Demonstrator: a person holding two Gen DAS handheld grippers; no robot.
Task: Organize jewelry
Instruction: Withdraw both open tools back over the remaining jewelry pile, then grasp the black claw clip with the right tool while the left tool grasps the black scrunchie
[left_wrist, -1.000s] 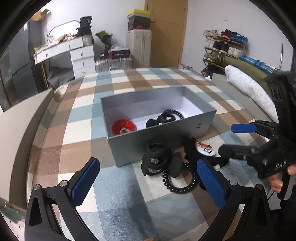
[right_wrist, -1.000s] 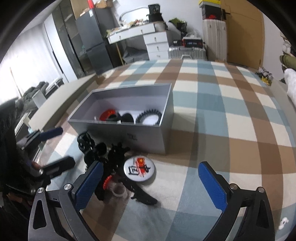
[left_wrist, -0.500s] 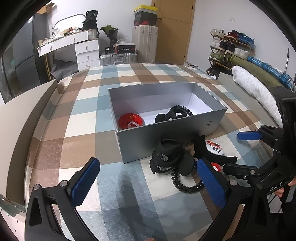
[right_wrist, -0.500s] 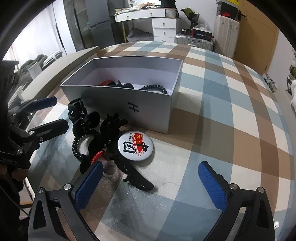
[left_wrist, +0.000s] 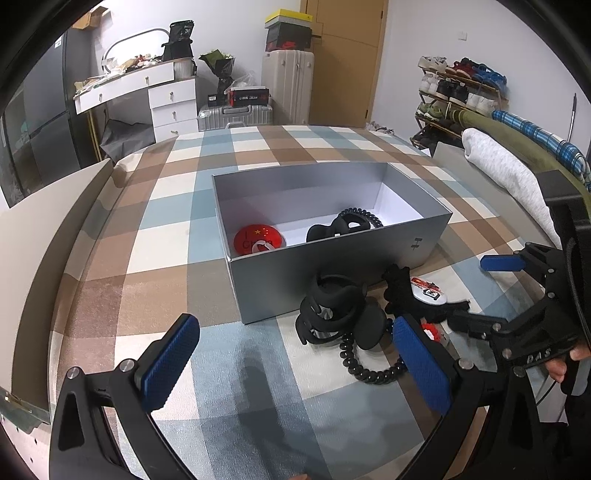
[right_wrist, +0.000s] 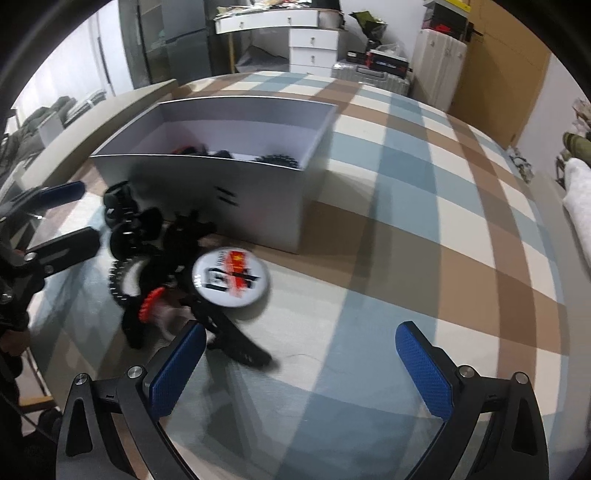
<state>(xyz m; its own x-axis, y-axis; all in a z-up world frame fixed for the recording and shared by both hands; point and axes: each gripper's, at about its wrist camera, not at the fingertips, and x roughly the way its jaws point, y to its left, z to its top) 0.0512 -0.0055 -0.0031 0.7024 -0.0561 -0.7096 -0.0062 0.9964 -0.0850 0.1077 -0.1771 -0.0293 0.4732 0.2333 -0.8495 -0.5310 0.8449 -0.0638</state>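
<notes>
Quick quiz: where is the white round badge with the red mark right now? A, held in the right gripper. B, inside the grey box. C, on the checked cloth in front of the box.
C: the white badge lies on the checked cloth outside the grey box, near its front wall.

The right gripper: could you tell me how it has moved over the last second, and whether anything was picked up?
The right gripper has come down closer to the white badge and the black hair clips, open and empty. The left gripper also stays open. The grey box and its contents haven't moved.
</notes>
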